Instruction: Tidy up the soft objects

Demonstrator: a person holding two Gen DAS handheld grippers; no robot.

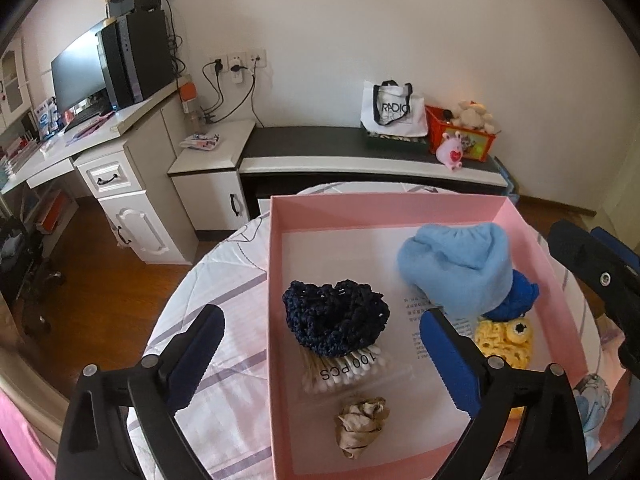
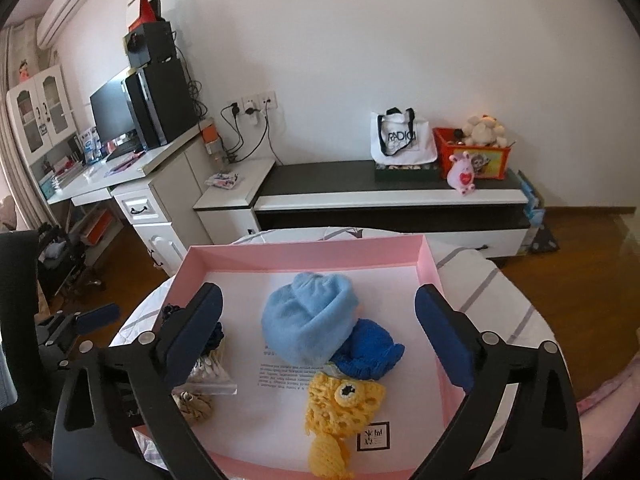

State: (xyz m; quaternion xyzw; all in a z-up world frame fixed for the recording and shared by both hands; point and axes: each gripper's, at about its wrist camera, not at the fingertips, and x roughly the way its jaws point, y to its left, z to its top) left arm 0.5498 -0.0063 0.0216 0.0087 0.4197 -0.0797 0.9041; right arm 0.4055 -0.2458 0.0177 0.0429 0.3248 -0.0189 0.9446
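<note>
While both grippers are held over the pink box (image 2: 430,264), different contents are exposed per view. From the left wrist, the navy crochet piece (image 1: 336,316) is seen whole, lying on the cotton swab pack (image 1: 348,372) near the box's left wall, with the beige scrunchie (image 1: 362,426) just in front; the yellow crochet toy (image 1: 506,342) is half hidden behind a finger. From the right wrist, the yellow toy is seen whole, and a small logo print on the box floor is visible only there. Counted inside the box: one light blue hat (image 2: 308,322), one royal blue knit piece (image 2: 372,350) under it, one yellow toy, one navy piece, one scrunchie, one swab pack. Left gripper (image 1: 320,354): jaws wide apart, nothing clamped. Right gripper (image 2: 318,338): jaws wide apart, nothing clamped. The box is set on the striped tabletop (image 1: 224,360).
</note>
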